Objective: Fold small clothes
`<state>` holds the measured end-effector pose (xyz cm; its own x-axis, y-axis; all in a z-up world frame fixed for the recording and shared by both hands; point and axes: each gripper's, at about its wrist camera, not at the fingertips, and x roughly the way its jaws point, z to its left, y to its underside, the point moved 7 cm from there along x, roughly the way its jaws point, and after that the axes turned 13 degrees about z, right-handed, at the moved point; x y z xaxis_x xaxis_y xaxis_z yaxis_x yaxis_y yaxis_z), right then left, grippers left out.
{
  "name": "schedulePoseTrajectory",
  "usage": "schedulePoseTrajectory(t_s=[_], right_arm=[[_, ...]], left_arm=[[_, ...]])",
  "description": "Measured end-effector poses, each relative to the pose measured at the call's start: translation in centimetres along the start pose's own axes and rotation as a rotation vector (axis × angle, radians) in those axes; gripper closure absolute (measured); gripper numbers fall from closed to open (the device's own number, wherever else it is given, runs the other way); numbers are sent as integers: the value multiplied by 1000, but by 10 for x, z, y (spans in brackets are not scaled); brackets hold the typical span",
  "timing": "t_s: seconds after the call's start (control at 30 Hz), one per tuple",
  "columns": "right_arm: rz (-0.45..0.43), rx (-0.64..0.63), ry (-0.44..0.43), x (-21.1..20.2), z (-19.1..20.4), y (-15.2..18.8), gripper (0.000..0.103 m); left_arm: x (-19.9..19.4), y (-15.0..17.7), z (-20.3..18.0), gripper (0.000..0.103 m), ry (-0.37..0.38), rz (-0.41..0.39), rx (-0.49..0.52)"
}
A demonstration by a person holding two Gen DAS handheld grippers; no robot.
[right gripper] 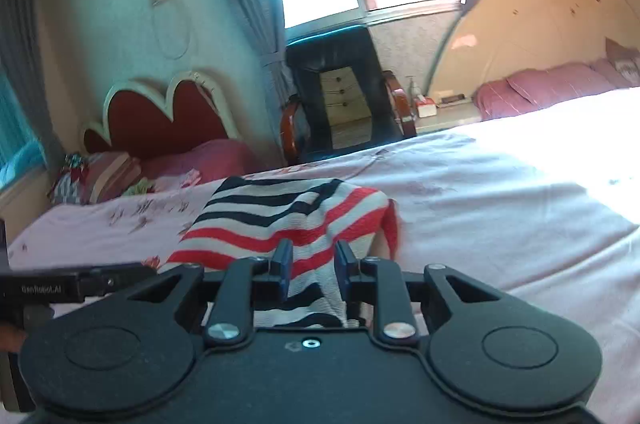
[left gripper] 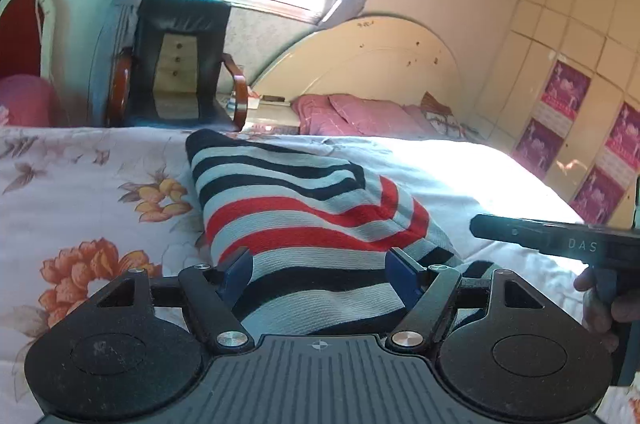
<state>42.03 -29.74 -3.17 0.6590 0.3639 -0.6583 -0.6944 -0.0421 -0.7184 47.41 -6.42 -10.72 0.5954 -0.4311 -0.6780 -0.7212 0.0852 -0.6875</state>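
A small knit garment (left gripper: 304, 200) with navy, red and pale stripes lies bunched on the floral bedsheet (left gripper: 80, 204). My left gripper (left gripper: 320, 274) stands open and wide over its near end, and the striped cloth runs between the blue fingers without being pinched. In the right wrist view the same garment (right gripper: 280, 216) is gathered into a raised fold, and my right gripper (right gripper: 314, 266) is shut on a pinch of it, with the cloth's right edge hanging off the sheet (right gripper: 500, 224). The right gripper's black body (left gripper: 560, 240) enters the left wrist view from the right, held by a hand (left gripper: 600, 308).
The bed stretches far and to the right into bright sunlight. A black armchair (left gripper: 176, 64) with wooden arms stands beyond its far edge, under the window. Pink pillows (left gripper: 360, 112) lie by a cream headboard (left gripper: 380, 56). A second bed with a red headboard (right gripper: 168, 116) is at the left.
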Motion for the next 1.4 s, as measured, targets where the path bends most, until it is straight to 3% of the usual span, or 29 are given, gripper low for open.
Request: schedulePoseTrajectory(t_s=[0.1, 0.17, 0.23, 0.3, 0.33, 0.5, 0.57, 0.63, 0.7, 0.77, 0.8, 0.83, 0.87, 0.9, 0.97, 1.0, 1.07, 1.17, 1.27, 1.33, 1.4], right_arm=[[88, -113, 146, 19, 12, 6, 70], [185, -113, 201, 30, 9, 18, 69], [195, -39, 149, 27, 6, 28, 71], [229, 53, 72, 29, 4, 38, 85], [228, 70, 48, 28, 4, 48, 87], [209, 94, 54, 24, 6, 79, 92], [168, 114, 60, 14, 3, 71, 80], [62, 90, 78, -7, 7, 50, 86], [35, 26, 64, -14, 18, 37, 93], [91, -68, 37, -4, 33, 40, 98], [142, -115, 77, 6, 36, 50, 99], [222, -130, 134, 22, 30, 63, 101], [281, -115, 137, 32, 25, 75, 101], [260, -102, 118, 30, 23, 76, 101], [195, -94, 101, 17, 27, 62, 93], [123, -96, 94, 9, 29, 49, 82], [41, -93, 116, 9, 27, 21, 79], [44, -28, 120, 41, 11, -17, 82], [83, 2, 102, 78, -4, -37, 93], [153, 3, 127, 104, -13, -33, 98], [202, -5, 145, 120, -22, -22, 98]], left_arm=[[11, 7, -17, 30, -55, 53, 103], [12, 14, -21, 30, -100, 78, 166], [11, 19, -19, 30, -112, 86, 182], [10, 24, -14, 30, -111, 98, 167], [9, 26, -12, 30, -102, 100, 158], [-3, 35, -10, 30, -109, 105, 136], [-23, 27, -17, 30, -94, 24, 135], [-35, 23, -30, 30, -66, -19, 151], [-28, 27, -45, 30, -25, 6, 171], [-10, 41, -52, 30, -63, 76, 210], [-3, 50, -55, 30, -66, 101, 233], [-3, 55, -59, 30, -73, 101, 259], [-8, 55, -61, 30, -80, 92, 276], [-17, 49, -62, 30, -67, 65, 265], [-30, 27, -56, 30, -47, -20, 231], [-29, 14, -52, 30, -58, -29, 228], [-18, -12, -43, 30, -95, -22, 235], [10, -40, -28, 30, -80, 13, 186], [47, -42, -8, 30, -79, 91, 127], [68, -27, 1, 30, -92, 139, 132], [68, -21, -1, 30, -105, 102, 160]])
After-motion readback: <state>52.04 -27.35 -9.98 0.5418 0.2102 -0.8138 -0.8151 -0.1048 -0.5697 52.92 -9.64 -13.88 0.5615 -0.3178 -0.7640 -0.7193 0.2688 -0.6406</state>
